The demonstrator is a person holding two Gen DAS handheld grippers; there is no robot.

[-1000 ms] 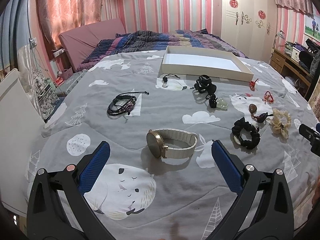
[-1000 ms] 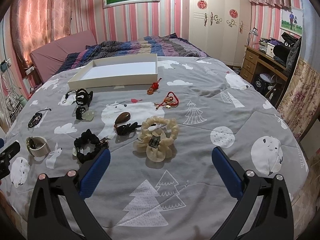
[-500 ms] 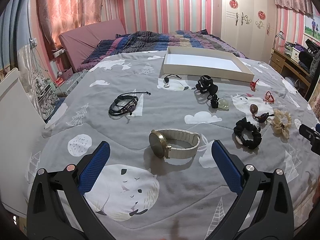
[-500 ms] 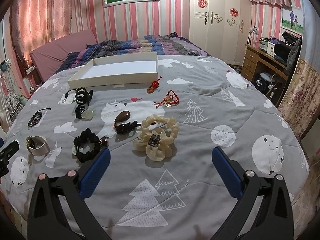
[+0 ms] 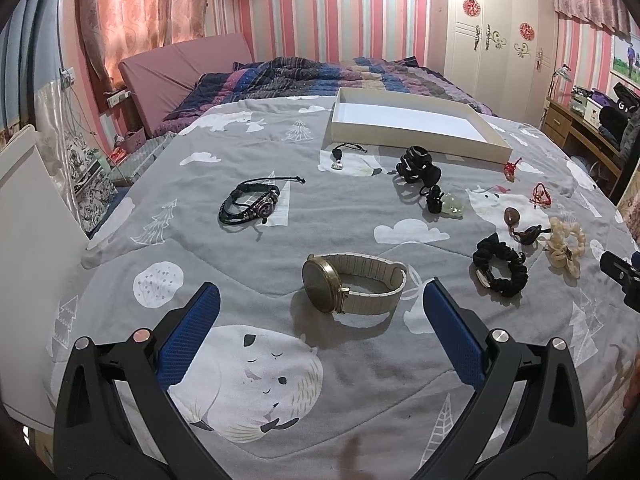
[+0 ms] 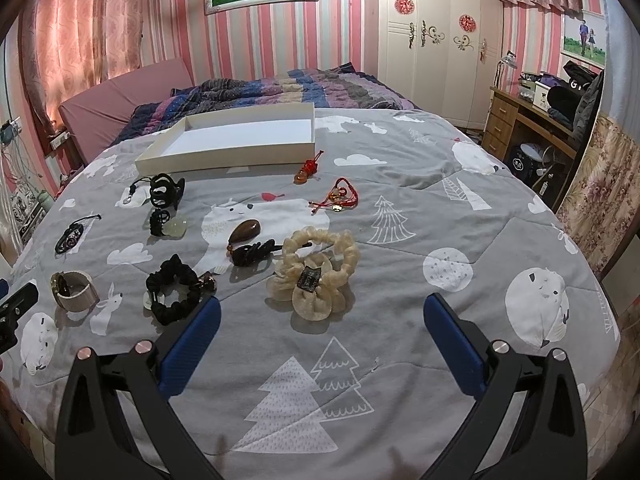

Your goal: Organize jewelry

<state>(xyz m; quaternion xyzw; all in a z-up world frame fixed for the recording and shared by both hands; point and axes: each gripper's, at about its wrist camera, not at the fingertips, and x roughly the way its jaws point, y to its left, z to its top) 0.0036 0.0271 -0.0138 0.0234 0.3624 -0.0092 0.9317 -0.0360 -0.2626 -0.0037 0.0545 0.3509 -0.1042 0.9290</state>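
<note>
Left gripper [image 5: 318, 300]: jaws wide apart, empty; the watch [image 5: 354, 288] lies on the bed [image 5: 240, 240] just ahead, between the fingertips. Right gripper [image 6: 320, 312]: wide apart, empty, just behind the cream scrunchie [image 6: 318, 276]. Tray [image 5: 416, 126] stands at the far edge.

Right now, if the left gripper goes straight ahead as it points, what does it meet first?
Probably the watch: it lies dead ahead between the open fingers of the left gripper, on the bedspread. Depth is unclear.
</note>
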